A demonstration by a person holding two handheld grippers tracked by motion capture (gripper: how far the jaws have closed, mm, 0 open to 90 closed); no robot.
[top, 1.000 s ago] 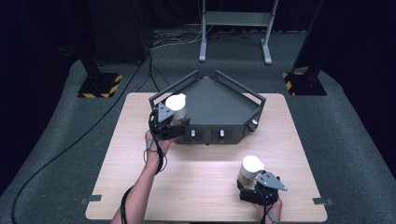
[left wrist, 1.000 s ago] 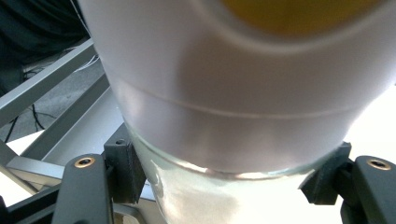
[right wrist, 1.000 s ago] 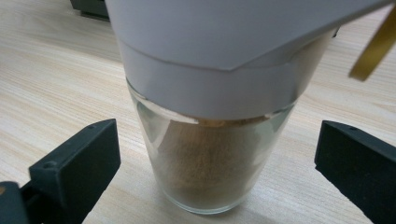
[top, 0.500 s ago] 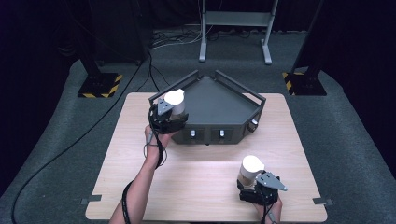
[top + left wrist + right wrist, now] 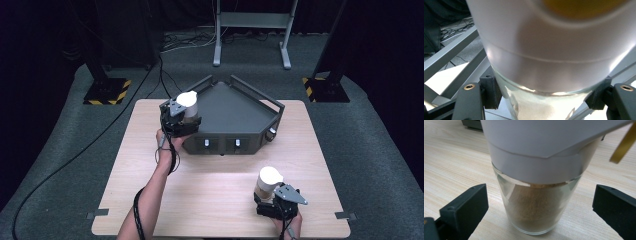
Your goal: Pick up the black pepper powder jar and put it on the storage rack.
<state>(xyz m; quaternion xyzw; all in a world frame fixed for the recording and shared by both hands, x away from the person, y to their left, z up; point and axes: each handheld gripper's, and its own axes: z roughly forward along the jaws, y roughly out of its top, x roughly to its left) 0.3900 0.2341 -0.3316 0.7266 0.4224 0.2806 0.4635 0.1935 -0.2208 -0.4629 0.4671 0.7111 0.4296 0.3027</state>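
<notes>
High view: left gripper [image 5: 186, 111] clamps a capped jar [image 5: 188, 104] over the tray [image 5: 240, 107].
Right gripper [image 5: 265, 192] stands apart around the second jar [image 5: 268, 181], near the surface's [image 5: 210, 195] front edge; next, probably lowering the carried jar into the tray.

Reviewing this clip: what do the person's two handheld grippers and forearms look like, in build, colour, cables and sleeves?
Both grippers are black, blocky handheld units. The left gripper and right gripper each carry a grey three-cornered plate on top. Their jaws are matte black with square pads; brass-coloured screw inserts show beside the left one's fingers. A black cable winds along the left forearm, which is bare, with no sleeve.
</notes>
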